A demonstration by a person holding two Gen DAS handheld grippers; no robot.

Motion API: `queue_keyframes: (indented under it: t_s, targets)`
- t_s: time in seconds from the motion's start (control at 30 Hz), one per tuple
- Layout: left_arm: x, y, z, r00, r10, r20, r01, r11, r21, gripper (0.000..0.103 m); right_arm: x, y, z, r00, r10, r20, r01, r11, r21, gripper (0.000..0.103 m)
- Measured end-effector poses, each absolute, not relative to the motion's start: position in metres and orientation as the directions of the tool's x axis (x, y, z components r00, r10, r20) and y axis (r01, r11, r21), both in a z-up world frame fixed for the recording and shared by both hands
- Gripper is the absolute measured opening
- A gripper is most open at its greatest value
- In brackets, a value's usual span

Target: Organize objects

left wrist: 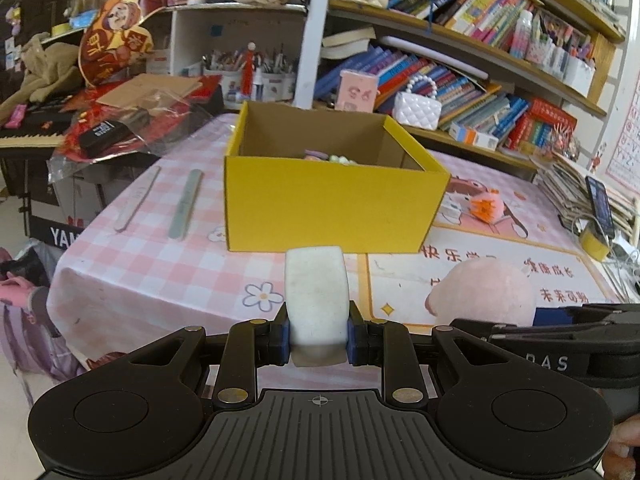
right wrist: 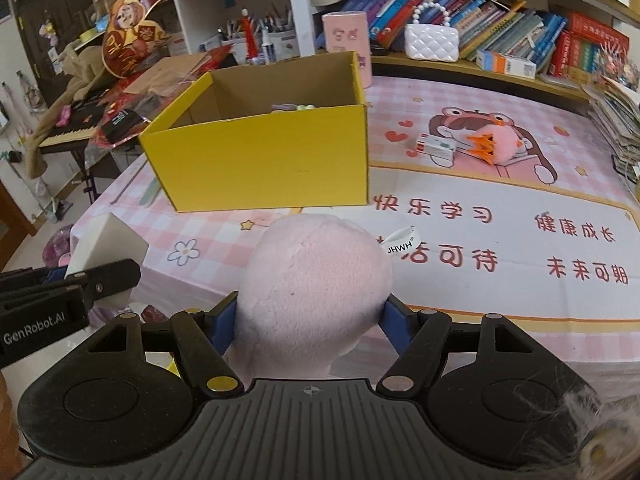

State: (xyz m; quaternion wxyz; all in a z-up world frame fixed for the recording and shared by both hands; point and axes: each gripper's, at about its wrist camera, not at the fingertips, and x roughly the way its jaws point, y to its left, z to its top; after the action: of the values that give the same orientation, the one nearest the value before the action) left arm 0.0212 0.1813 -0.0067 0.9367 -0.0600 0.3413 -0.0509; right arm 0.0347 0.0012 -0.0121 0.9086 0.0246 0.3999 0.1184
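Observation:
My left gripper (left wrist: 318, 338) is shut on a white sponge block (left wrist: 316, 300), held in front of the open yellow box (left wrist: 332, 204). The block also shows in the right wrist view (right wrist: 106, 248). My right gripper (right wrist: 310, 320) is shut on a pink plush toy (right wrist: 312, 284) with a white tag, near the table's front edge; it shows in the left wrist view (left wrist: 484, 290) too. The yellow box (right wrist: 264, 160) holds a few small pastel items (left wrist: 328, 157). On the table lie two nail files (left wrist: 186, 204), a small carton (right wrist: 436, 147) and a pink and orange plush (right wrist: 498, 142).
The table has a pink checked cloth (left wrist: 160, 272) with a printed mat (right wrist: 520, 216). Bookshelves (left wrist: 460, 80) stand behind, a white quilted purse (right wrist: 432, 42) and pink box (right wrist: 346, 34) at the back edge. A keyboard and clutter (left wrist: 92, 120) sit to the left, stacked papers (right wrist: 616, 108) to the right.

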Motion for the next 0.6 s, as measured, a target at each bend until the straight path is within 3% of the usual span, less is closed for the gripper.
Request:
queue_keyframes:
  t_s: [0.33,0.6]
  targets:
    - [0.031,0.191,0.001,0.783,-0.1,-0.614,0.013,0.989,-0.145,0.023,0.046,0.017,-0.005,0.651,0.264,-0.711,-0.253,0.959,0.124,0.07]
    - [0.057,0.198,0.026,0.829,-0.065,-0.555,-0.024,0.988,-0.152,0.023,0.077,0.019,0.017,0.693,0.31,-0.651,-0.282,0.948,0.151,0.07]
